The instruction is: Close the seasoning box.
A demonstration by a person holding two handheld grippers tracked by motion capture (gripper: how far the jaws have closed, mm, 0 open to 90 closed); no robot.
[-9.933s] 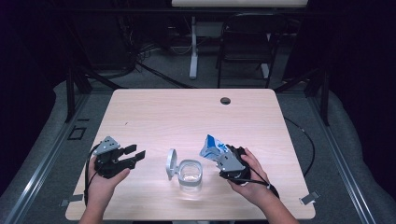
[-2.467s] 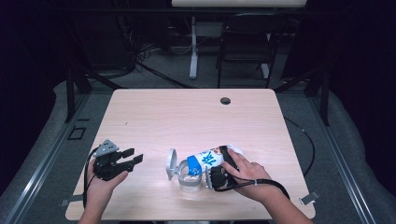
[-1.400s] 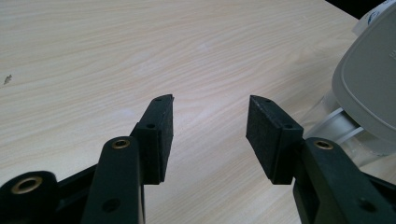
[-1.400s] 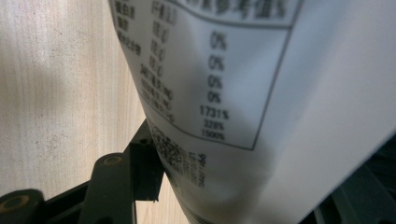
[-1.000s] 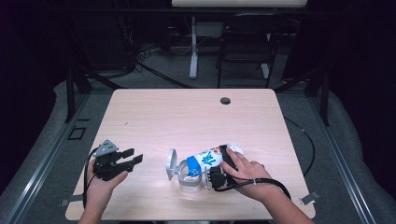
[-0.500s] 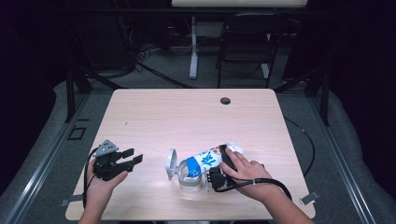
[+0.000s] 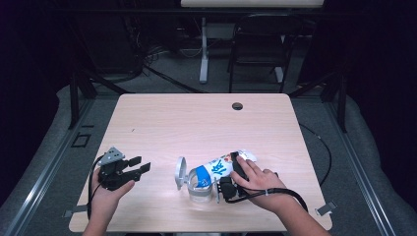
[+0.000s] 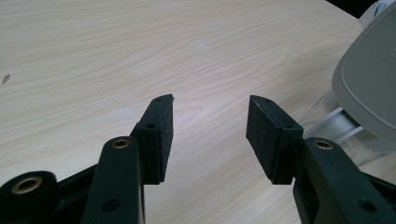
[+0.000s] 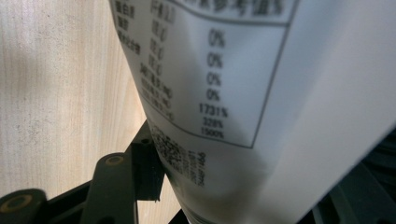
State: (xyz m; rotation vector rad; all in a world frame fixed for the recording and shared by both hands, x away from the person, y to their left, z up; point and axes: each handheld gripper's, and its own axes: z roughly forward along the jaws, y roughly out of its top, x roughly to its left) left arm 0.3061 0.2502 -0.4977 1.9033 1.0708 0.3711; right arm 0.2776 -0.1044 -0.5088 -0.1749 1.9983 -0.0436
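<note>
STEP: you are tipping the blue-and-white printed pouch [image 7: 219, 168] over the clear lidded plastic jar [image 7: 196, 185] near the tabletop [image 7: 196, 123] front edge | RIGHT claw [image 7: 227, 187]: clamping the pouch, jaws fairly wide | LEFT claw [image 7: 136, 166]: gaping, empty, resting apart | NEXT: you are needing a steadier tilt, mouth kept over the jar opening.

A white plastic pouch with blue print [image 7: 220, 168] lies tilted, its lower end over the mouth of a clear round plastic container [image 7: 199, 189]. The container's grey hinged lid [image 7: 180, 172] stands open at its left, near the table's front edge.
</note>
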